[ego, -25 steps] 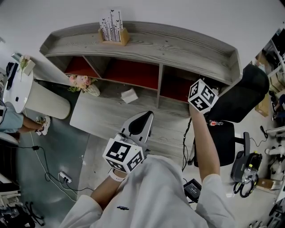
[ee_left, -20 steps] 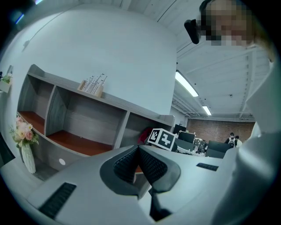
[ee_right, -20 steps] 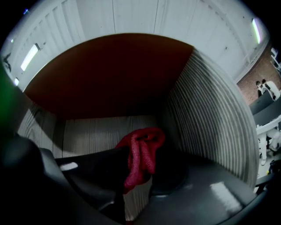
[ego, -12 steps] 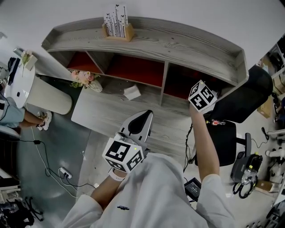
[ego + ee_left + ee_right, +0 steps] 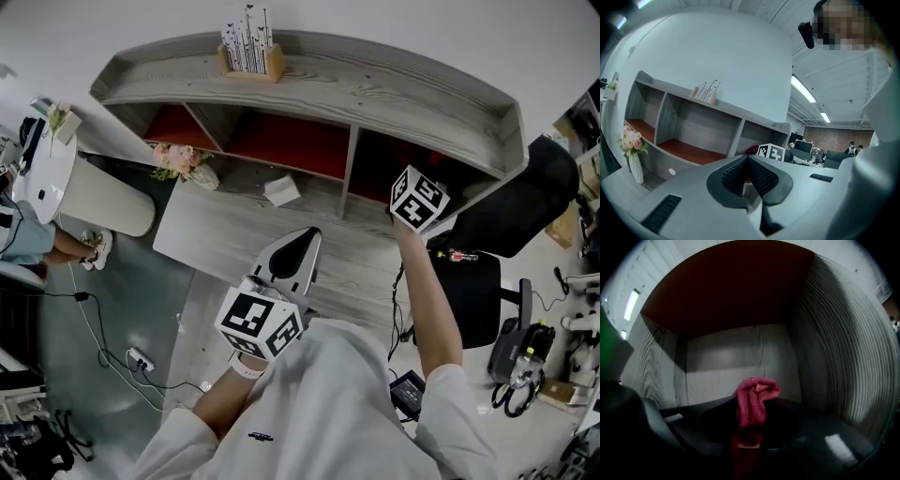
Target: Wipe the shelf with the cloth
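The right tool [image 5: 749,420] is gripping a bunched pink-red cloth [image 5: 753,399], its jaws closing tightly on the fabric so that a rounded wad is sticking out past the tips. This tool is pointing into the right-hand compartment [image 5: 389,169] of the grey wooden shelf [image 5: 375,89]. In the right gripper view the compartment's pale back wall, ribbed-looking side wall and red panel are filling the frame. The cloth is hanging in front of the back wall, and the pictures are not showing whether it is touching any surface.

The left tool [image 5: 747,173] is idling close to the person's body above the worktop [image 5: 225,239]. Its jaws are pressing together with nothing between them.

As a judgement, the task is sitting at an early or middle stage: the cloth is in hand and inside one compartment, but no wiped and unwiped areas are telling themselves apart. The middle compartment [image 5: 291,141], the left compartment [image 5: 178,122] and the top ledge, where a wooden card holder [image 5: 251,56] is standing, are likely waiting for their turn. Wiping there is probably going to mean working around that holder.
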